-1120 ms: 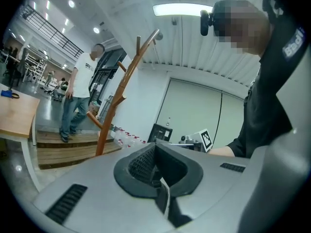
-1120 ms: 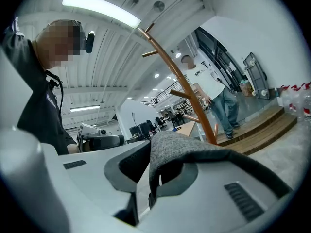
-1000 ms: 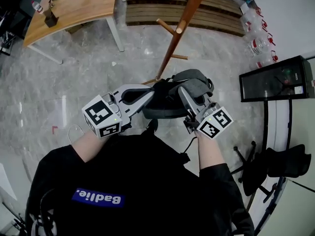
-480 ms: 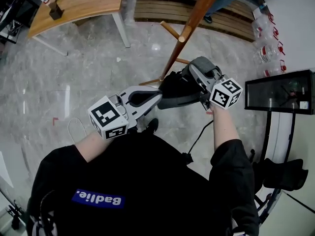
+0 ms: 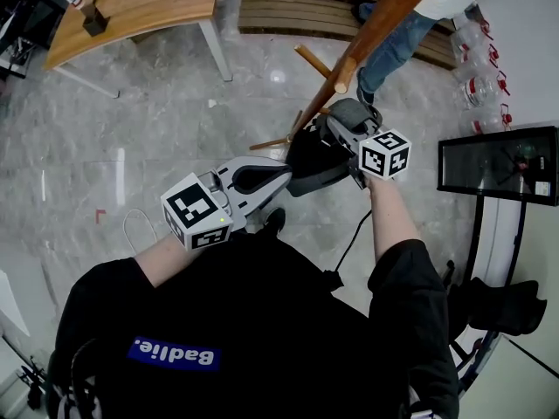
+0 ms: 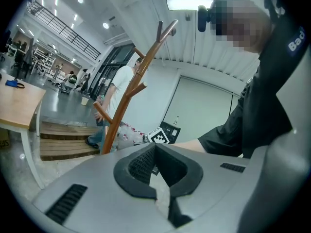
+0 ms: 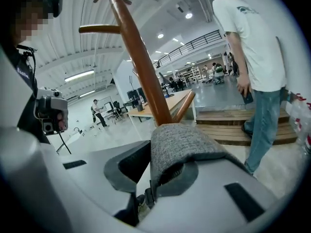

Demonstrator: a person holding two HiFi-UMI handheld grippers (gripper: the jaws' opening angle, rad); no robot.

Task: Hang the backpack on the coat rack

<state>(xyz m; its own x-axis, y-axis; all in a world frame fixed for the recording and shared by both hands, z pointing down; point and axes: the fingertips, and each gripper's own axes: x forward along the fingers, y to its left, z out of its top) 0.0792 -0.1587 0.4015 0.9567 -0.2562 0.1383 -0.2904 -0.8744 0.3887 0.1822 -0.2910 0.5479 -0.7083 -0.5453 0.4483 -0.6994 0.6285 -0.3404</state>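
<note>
Nearest, the left gripper (image 5: pixel 278 175) is closed and empty, its tip just beside the dark backpack (image 5: pixel 306 160). The right gripper (image 5: pixel 330 134) is clamped on the backpack's grey handle (image 7: pixel 182 147). The backpack looks soft and likely to sag, so that handle seems the best hold. Just beyond stands the rack (image 5: pixel 371 29), with a peg (image 5: pixel 313 60) near.

— What do we stand on here?
— We have a grey marble floor (image 5: pixel 157 120) under us, and a wooden table (image 5: pixel 140 7) on white legs at the far left.
— And beyond that?
— We see slatted wooden steps (image 5: pixel 288 11), a black cabinet (image 5: pixel 498 166) to the right, and a long ceiling lamp (image 6: pixel 187 3) glowing overhead.
</note>
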